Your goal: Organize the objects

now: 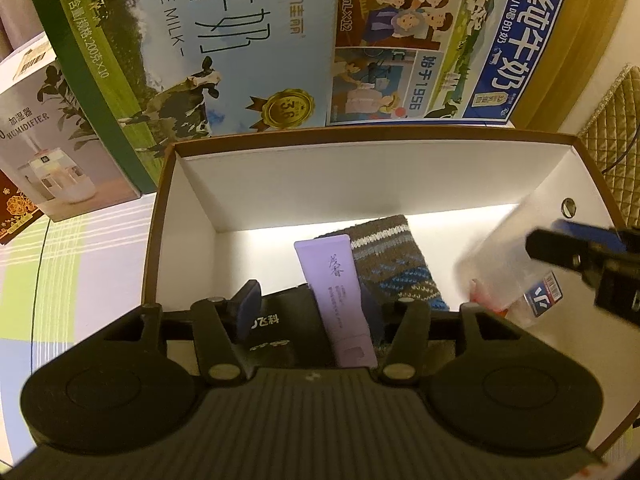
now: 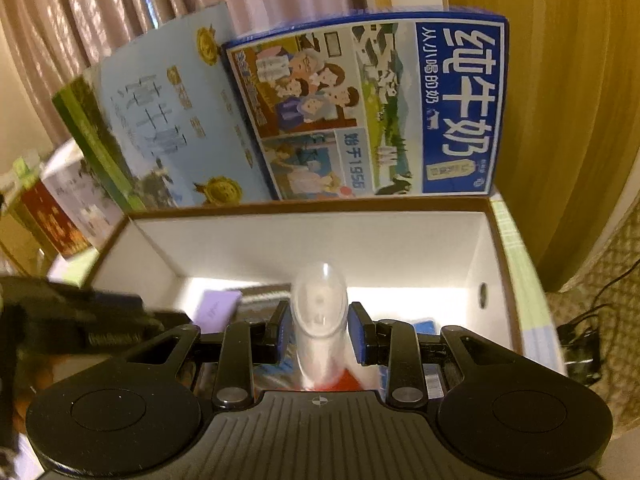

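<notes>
The white box (image 1: 280, 184) holds a purple tube (image 1: 334, 292) beside a knitted sock (image 1: 394, 264). The left gripper (image 1: 312, 304) hangs spread apart around the tube. The right gripper (image 2: 320, 332), at the box's right, holds a clear plastic cup (image 2: 320, 312) between its pads.

I am in a home, in a room where people live. Long pink curtains (image 2: 100, 20) hang at the back, next to a wooden wall (image 2: 560, 100), and the table has a cloth (image 1: 80, 260) on it with green and purple stripes. Two big milk cartons (image 1: 440, 48) stand behind a white open box (image 1: 360, 176), a humidifier box (image 1: 60, 140) sits to the side, and inside the open box I can see home things like a knitted sock (image 1: 396, 260) and a purple tube of cream (image 1: 336, 288).
</notes>
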Motion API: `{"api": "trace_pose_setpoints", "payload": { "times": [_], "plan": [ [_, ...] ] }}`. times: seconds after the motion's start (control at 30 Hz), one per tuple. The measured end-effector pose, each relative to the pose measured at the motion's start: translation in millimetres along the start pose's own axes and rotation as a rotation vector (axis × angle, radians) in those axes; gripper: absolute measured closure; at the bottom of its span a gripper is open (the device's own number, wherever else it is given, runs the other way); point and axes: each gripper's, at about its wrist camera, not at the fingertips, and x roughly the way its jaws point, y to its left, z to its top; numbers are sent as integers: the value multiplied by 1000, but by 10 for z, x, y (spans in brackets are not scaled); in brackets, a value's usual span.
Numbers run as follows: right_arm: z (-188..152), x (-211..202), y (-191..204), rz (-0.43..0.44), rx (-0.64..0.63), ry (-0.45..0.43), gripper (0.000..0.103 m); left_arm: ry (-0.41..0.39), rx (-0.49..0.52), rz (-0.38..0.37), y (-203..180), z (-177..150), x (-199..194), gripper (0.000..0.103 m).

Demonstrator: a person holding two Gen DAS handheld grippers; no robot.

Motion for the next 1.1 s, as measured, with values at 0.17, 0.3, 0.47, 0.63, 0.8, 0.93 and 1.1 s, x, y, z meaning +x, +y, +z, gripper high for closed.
{"api": "trace_pose_setpoints", "payload": {
  "times": [0.17, 0.3, 0.47, 0.63, 0.8, 0.93, 1.1],
  "plan": [
    [55, -54, 42, 2, -8, -36, 56, -2, 1, -4, 23, -15, -33, 43],
    [43, -72, 44, 7, -10, -9, 49, 2, 1, -9, 43, -32, -61, 36],
    [-38, -92, 48, -2, -23, 18, 35, 3, 5, -11, 37, -55, -98, 30],
    [-106, -129, 42, -8, -20, 32, 20, 6, 8, -14, 18, -85, -135, 26],
    [-150, -198, 30, -14, -9, 33, 10, 2, 9, -17, 11, -112, -204, 22],
    [-172, -256, 40, -17, -8, 37, 5, 2, 11, -15, 2, -149, -274, 18],
    [-214, -379, 76, -14, -4, 30, 2, -2, 15, -17, -6, -216, -400, 17]
  ]
}}
